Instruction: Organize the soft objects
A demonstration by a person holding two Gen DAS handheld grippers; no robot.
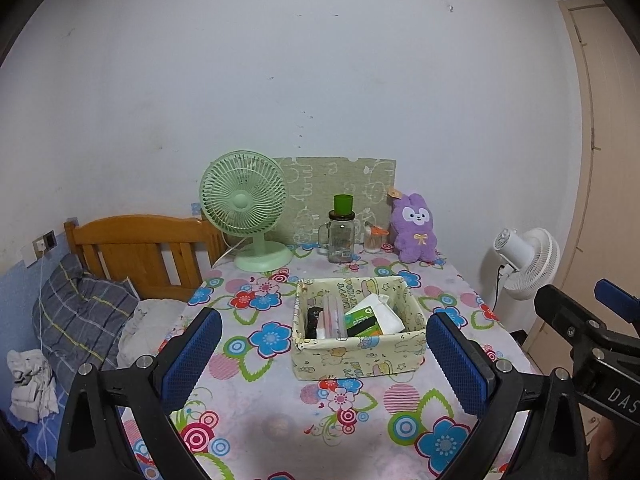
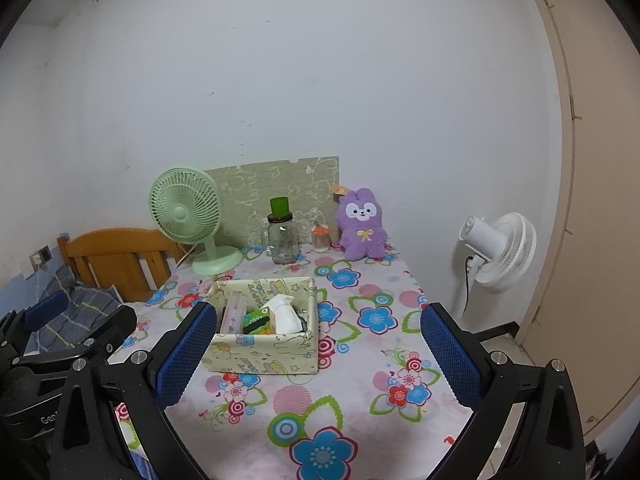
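A purple plush rabbit [image 1: 414,229] sits upright at the table's far right against the wall; it also shows in the right wrist view [image 2: 362,225]. A cream fabric box [image 1: 358,360] holding a white soft pack [image 1: 382,312] and small items stands mid-table, also in the right wrist view [image 2: 264,354]. My left gripper [image 1: 324,354] is open and empty, near the table's front, its jaws wide either side of the box in view. My right gripper [image 2: 318,354] is open and empty, to the right of the box. The right gripper also shows at the left view's right edge [image 1: 592,320].
A green desk fan [image 1: 246,210], a glass jar with a green cup [image 1: 342,236] and a small jar [image 1: 374,240] stand along the back. A white floor fan [image 1: 528,258] stands right of the table. A bed with a wooden headboard [image 1: 144,252] and pillow lies left.
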